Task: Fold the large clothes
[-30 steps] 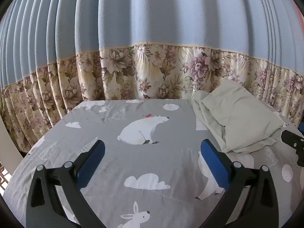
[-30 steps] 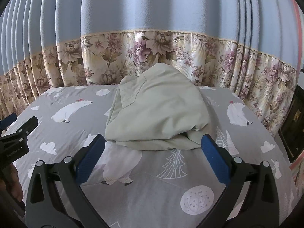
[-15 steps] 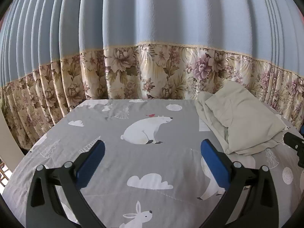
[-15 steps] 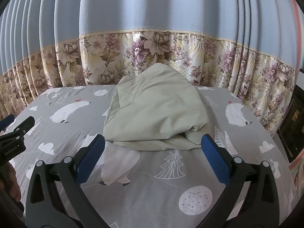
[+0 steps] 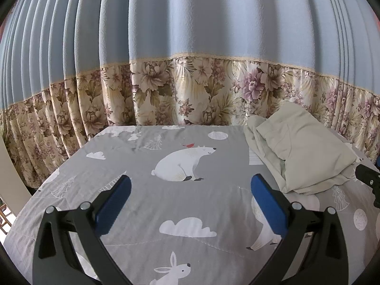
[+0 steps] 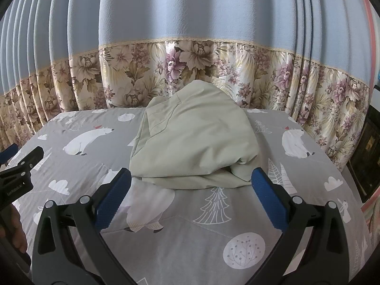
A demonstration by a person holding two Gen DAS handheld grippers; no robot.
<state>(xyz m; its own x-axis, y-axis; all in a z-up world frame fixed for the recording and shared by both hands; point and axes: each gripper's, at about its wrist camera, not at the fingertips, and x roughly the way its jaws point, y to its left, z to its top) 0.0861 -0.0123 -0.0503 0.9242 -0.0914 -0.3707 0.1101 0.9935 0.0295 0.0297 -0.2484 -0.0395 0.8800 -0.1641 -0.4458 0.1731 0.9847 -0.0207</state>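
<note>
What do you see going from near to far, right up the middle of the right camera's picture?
Right gripper, open, over the grey sheet → tree print → green garment bundled on the bed → flowery curtain band → blue curtain.

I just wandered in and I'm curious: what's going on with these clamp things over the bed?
A person holds a two-finger tool in each hand to fold clothes. Both the left tool and the right tool are open and holding nothing. A pale green garment lies bunched on the grey animal-print bedsheet, directly ahead of the right tool and untouched.
</note>
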